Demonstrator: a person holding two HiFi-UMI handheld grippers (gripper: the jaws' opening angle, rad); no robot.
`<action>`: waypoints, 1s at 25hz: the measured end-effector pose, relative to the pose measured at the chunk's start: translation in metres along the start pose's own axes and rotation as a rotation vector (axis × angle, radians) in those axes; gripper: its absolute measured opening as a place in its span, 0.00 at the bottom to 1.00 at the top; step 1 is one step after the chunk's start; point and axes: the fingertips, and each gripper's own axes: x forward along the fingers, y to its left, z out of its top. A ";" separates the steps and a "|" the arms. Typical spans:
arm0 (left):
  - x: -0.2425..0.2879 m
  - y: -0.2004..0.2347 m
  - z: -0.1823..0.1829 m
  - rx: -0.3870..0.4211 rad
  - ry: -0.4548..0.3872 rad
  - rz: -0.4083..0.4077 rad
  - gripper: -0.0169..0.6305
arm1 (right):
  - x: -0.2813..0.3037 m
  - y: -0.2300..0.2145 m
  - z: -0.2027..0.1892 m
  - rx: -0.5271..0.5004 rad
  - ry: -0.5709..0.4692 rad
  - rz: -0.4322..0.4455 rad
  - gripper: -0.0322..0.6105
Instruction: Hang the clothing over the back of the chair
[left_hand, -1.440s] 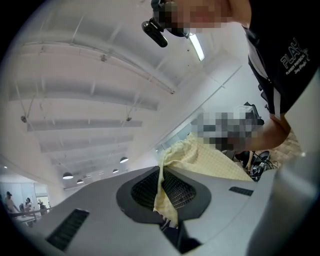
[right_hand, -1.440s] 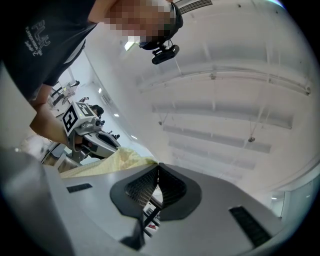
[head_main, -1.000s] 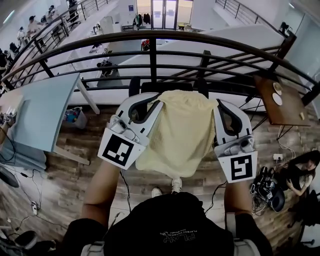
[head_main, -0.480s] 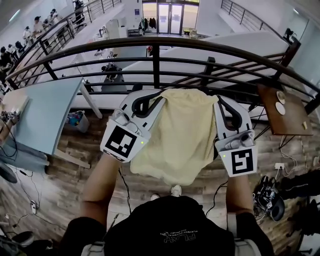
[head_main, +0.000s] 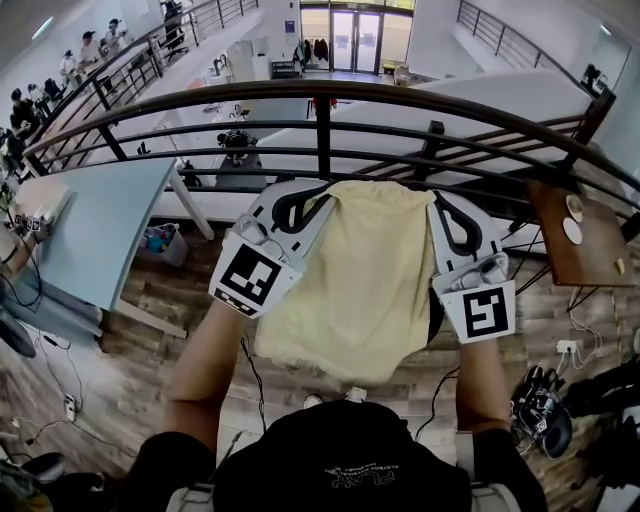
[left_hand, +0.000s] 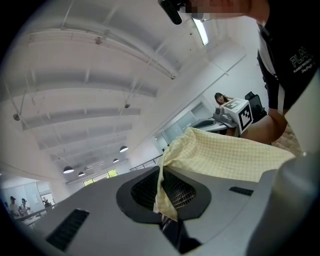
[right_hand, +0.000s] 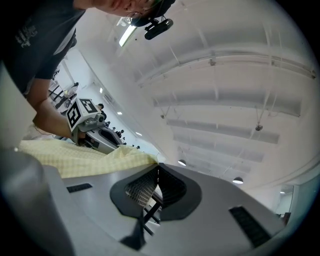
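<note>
A pale yellow checked garment (head_main: 355, 275) hangs spread between my two grippers, in front of the person's chest. My left gripper (head_main: 320, 196) is shut on its upper left corner, my right gripper (head_main: 433, 203) on its upper right corner. In the left gripper view the cloth (left_hand: 225, 155) runs out of the closed jaws toward the right gripper (left_hand: 236, 113). The right gripper view shows the cloth (right_hand: 85, 157) pinched the same way, with the left gripper (right_hand: 85, 114) beyond it. The garment hides the chair almost entirely.
A black metal railing (head_main: 320, 100) curves across just beyond the grippers, with a lower floor behind it. A pale blue table (head_main: 90, 230) stands at the left and a brown wooden table (head_main: 580, 235) at the right. Bags (head_main: 540, 412) and cables lie on the wooden floor.
Both grippers have carried the garment forward toward the railing, still stretched between them. The black chair back that showed above the cloth earlier is now covered by it.
</note>
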 end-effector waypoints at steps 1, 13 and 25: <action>0.002 0.002 -0.004 0.000 0.007 -0.002 0.07 | 0.003 0.001 -0.006 -0.001 0.011 0.013 0.08; 0.038 0.002 -0.065 -0.027 0.159 -0.111 0.07 | 0.027 0.011 -0.085 -0.046 0.217 0.207 0.08; 0.047 -0.012 -0.127 -0.113 0.314 -0.226 0.07 | 0.030 0.046 -0.153 0.020 0.397 0.386 0.08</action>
